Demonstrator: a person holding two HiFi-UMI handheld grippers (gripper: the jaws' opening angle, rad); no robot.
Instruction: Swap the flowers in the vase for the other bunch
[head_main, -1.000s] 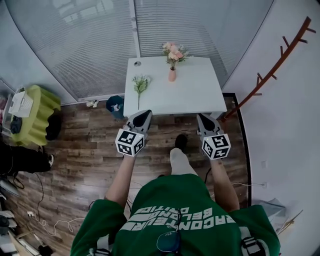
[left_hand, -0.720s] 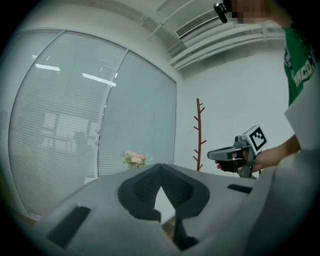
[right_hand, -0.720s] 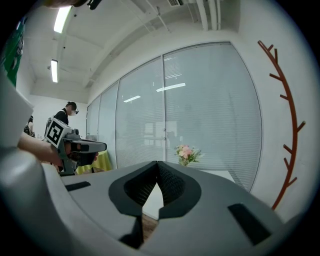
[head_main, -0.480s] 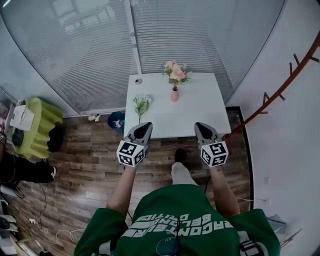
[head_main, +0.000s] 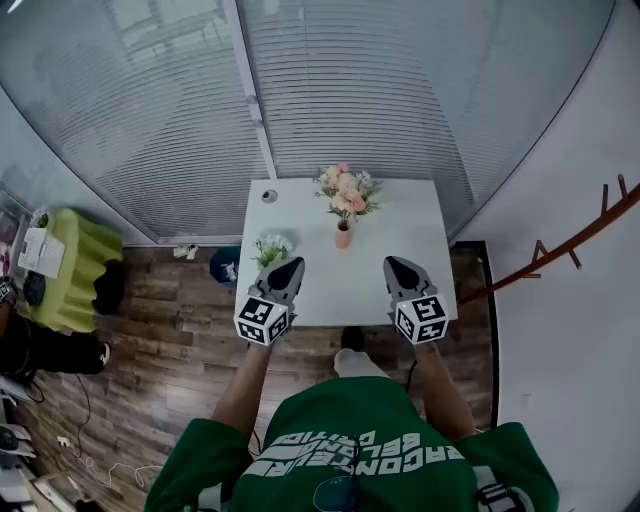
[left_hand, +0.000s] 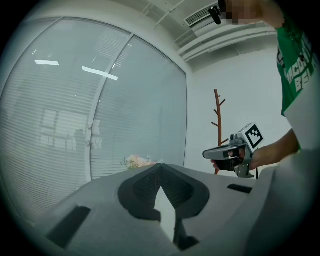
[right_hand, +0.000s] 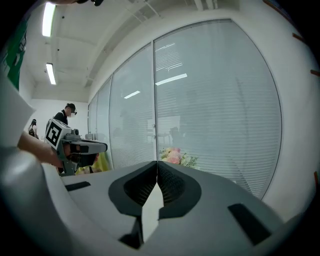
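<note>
Two tools, both closed tight and carrying nothing. My left tool (head_main: 296, 263) and right tool (head_main: 390, 262) are held over the near part of the white worktop (head_main: 400, 215), on the near side of the vase (head_main: 343, 237), one to either side of it. In each gripper view the jaws meet with nothing between them. The white-and-green bunch (head_main: 270, 248) lies on the worktop left of the vase, by my left tool's tip. The vase stands upright holding the pink flowers (head_main: 345, 190). A slatted glass wall (head_main: 330, 90) rises beyond the vase.
</note>
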